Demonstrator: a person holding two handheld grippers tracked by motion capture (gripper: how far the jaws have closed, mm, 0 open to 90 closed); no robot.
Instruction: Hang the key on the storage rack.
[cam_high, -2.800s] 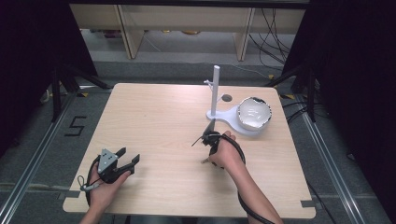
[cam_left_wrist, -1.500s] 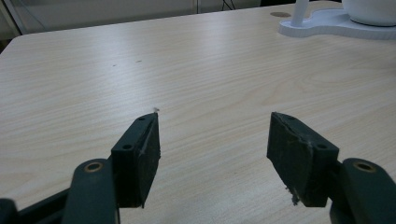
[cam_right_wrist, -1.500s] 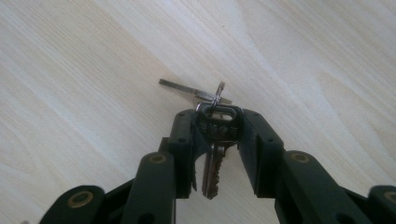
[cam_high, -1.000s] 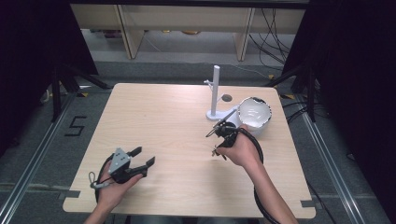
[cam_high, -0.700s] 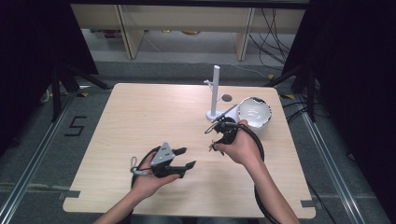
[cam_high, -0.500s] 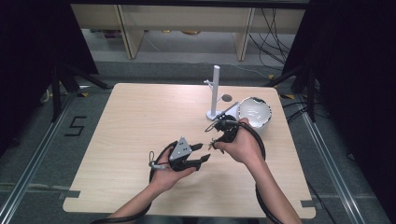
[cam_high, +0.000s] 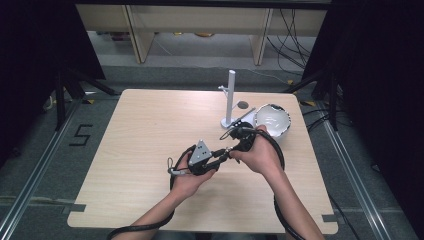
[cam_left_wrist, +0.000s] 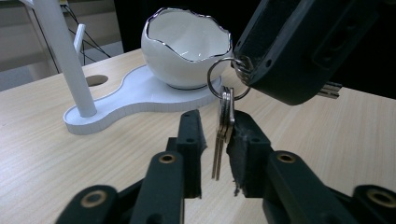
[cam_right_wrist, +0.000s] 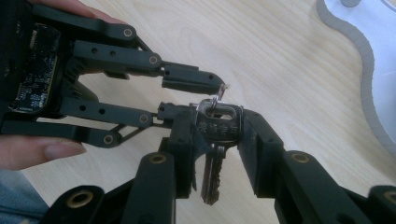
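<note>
Clearly, floor marking "5" (cam_high: 81, 135), keys (cam_right_wrist: 214, 154) unlabelled

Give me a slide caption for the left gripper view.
Keys hanging between open left gripper jaws, white bowl behind.

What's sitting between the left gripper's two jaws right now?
In the left gripper view, the keys hang in the gap between the left gripper's open jaws, dangling by a ring from the right gripper above.
</note>
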